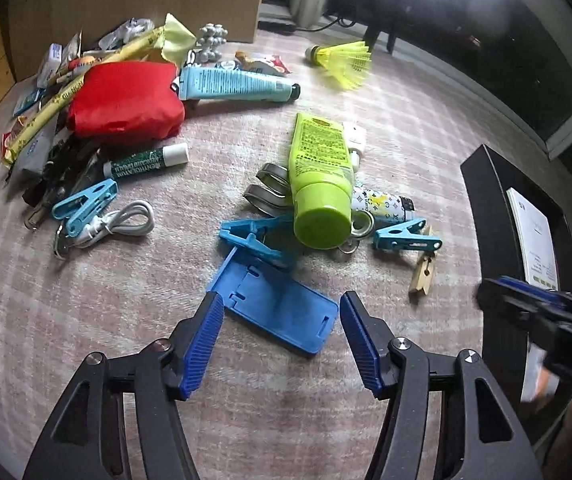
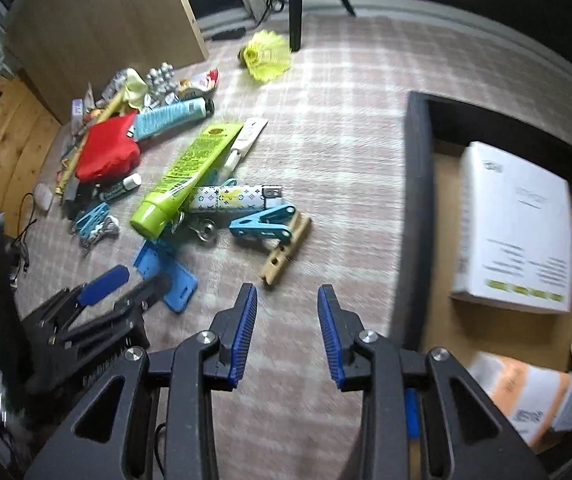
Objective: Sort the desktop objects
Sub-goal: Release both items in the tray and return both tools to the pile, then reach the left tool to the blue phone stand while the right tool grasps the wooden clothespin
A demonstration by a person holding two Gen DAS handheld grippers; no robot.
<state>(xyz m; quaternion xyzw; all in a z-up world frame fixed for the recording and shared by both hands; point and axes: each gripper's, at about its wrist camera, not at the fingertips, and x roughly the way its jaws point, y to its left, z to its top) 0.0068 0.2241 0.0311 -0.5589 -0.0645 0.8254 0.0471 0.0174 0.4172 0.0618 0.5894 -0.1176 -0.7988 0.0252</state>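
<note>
My left gripper (image 1: 280, 308) is open, its fingertips on either side of a flat blue plastic stand (image 1: 274, 308) on the pink checked cloth; it also shows in the right wrist view (image 2: 126, 284). Beyond lie a green tube (image 1: 319, 176), blue clips (image 1: 405, 236), a wooden peg (image 1: 423, 270) and a patterned lighter (image 1: 381, 202). My right gripper (image 2: 287, 300) is open and empty, just short of the wooden peg (image 2: 284, 258) and left of a black box (image 2: 415, 200). It appears blurred in the left wrist view (image 1: 541, 312).
A pile at far left holds a red pouch (image 1: 126, 98), a light blue tube (image 1: 234, 86), a lip balm (image 1: 146, 162) and a white cable (image 1: 126, 220). A yellow shuttlecock (image 1: 343, 60) lies far back. The black box holds a white booklet (image 2: 513, 228) and packets (image 2: 525, 396).
</note>
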